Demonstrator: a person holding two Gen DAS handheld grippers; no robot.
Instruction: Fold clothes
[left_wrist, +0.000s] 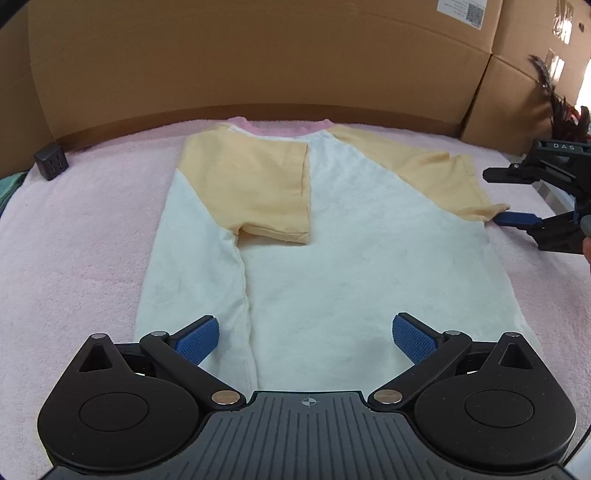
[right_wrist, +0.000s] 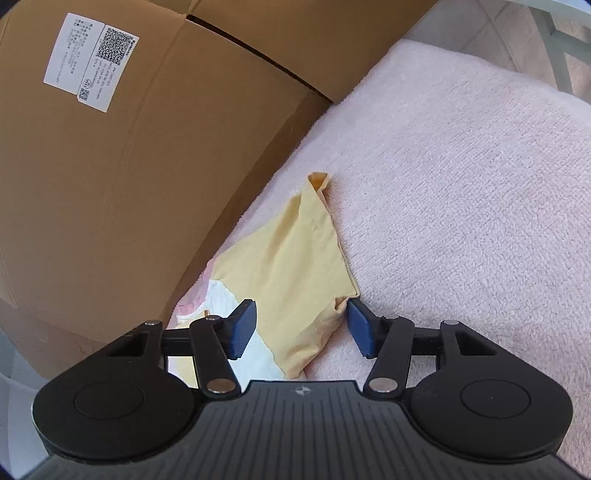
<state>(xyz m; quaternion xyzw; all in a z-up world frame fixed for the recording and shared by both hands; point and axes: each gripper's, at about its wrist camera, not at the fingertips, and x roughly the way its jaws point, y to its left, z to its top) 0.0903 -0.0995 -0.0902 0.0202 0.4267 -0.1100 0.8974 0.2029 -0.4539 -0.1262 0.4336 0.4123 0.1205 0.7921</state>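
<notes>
shirt: a cream t-shirt (left_wrist: 332, 240) with yellow raglan sleeves and a pink collar lies flat, back up, in the middle of the pink towel (left_wrist: 74, 240), collar toward the far edge by the cardboard boxes (left_wrist: 258, 55).
left sleeve: the left sleeve (left_wrist: 258, 184) is already folded in over the body.
right sleeve: the right sleeve (right_wrist: 295, 266) lies spread out toward the towel's right edge, not yet folded.
left gripper: my left gripper (left_wrist: 306, 338) hovers over the hem at the near edge, fingers wide apart, nothing between them.
right gripper: my right gripper (right_wrist: 301, 328) straddles the sleeve's cuff corner, fingers partly apart; one pad (right_wrist: 360, 325) sits just beside the cuff tip, the other is clear of the cloth, so i judge no grip yet.
risk, thin bite: if i close here i may catch only the cuff tip, and it could slip out mid-fold.
risk, towel: the lower pad rides close to the towel; closing low could pinch the pile along with the sleeve and drag it.
risk, drag: pulling the sleeve without lifting could shift the whole shirt and undo the left fold.
hidden: the hem's near edge is covered by my left gripper's body; i cannot tell whether the lower pad is under the cuff or beside it.
unclear: a small dark box (left_wrist: 51, 162) at the towel's far left corner; i cannot tell what it is.
</notes>
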